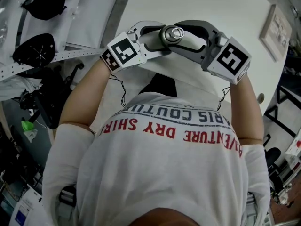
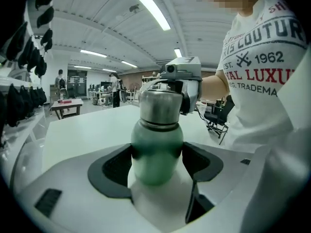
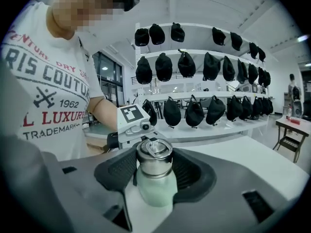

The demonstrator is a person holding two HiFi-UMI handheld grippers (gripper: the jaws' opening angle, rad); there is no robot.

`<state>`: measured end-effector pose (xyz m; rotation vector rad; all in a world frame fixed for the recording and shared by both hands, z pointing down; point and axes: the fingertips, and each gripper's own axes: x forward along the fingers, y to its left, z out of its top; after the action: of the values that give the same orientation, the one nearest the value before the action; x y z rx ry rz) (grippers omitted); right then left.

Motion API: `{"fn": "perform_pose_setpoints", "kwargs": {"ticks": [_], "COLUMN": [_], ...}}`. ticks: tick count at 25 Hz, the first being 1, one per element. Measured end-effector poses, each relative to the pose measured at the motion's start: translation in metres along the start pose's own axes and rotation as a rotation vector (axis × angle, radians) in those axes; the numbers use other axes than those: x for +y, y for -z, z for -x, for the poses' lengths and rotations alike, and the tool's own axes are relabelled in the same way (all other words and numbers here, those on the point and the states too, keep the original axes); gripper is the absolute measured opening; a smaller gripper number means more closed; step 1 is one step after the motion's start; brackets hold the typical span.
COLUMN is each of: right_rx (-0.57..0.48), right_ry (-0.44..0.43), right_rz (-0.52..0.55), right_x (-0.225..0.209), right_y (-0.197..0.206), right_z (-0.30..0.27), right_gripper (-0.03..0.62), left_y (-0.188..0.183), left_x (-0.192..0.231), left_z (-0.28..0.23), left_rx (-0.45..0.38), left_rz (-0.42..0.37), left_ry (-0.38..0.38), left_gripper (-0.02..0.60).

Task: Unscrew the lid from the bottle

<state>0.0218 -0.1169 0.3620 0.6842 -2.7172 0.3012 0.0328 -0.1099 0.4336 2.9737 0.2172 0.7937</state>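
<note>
A pale green bottle (image 2: 156,152) with a steel lid (image 2: 159,108) stands upright over the white table (image 1: 211,4). In the head view the lid (image 1: 176,32) shows from above, between both grippers, close in front of the person's chest. My left gripper (image 2: 156,155) is shut on the bottle's green body, its dark pads against both sides. My right gripper (image 3: 154,165) comes from the opposite side and is shut on the steel lid (image 3: 154,157), with the green body (image 3: 155,188) below its pads. Each gripper sees the other just behind the bottle.
A flat framed item (image 1: 277,25) lies at the table's far right. Shelves of black caps (image 3: 194,67) line the wall on the left side. A small table (image 2: 65,106) and people stand far off across the room, and an office chair (image 2: 216,118) is beside the person.
</note>
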Motion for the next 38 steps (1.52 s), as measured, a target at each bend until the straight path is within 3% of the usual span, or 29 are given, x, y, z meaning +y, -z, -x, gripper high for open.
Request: {"fn": "perform_pose_setpoints", "kwargs": {"ticks": [12,19,21,24,29,33,38], "right_rx": [0.032,0.017,0.008,-0.009,-0.088,-0.135,-0.114], "right_ry": [-0.185,-0.195,-0.187,-0.126,0.073,0.204,0.320], "right_rz": [0.084,0.070,0.049,0.027,-0.043,-0.094,-0.111], "right_x": [0.002,0.003,0.005,0.004,-0.007,-0.006,0.002], "right_y": [0.000,-0.001,0.000,0.001,-0.003,0.001,0.016], "right_z": [0.001,0.001,0.000,0.003,0.017,0.022,0.029], "right_gripper": [0.232,0.235,0.264,0.291,0.296,0.298,0.298], "left_y": [-0.001,-0.002,-0.001,-0.002,-0.003,-0.003,-0.006], "left_x": [-0.002,-0.001,-0.001,-0.001,-0.001,-0.001,-0.003], "left_z": [-0.002,-0.002,-0.001,-0.001,-0.003,-0.003,-0.006], "left_rx": [0.057,0.046,0.036,0.020,-0.015,-0.039,-0.068], "left_rz": [-0.090,-0.092,-0.080,-0.054,-0.006,0.046,0.111], "left_ry": [0.182,0.188,0.177,0.150,0.061,-0.030,-0.176], "left_gripper": [0.344,0.344,0.344,0.344,0.344,0.344,0.344]}}
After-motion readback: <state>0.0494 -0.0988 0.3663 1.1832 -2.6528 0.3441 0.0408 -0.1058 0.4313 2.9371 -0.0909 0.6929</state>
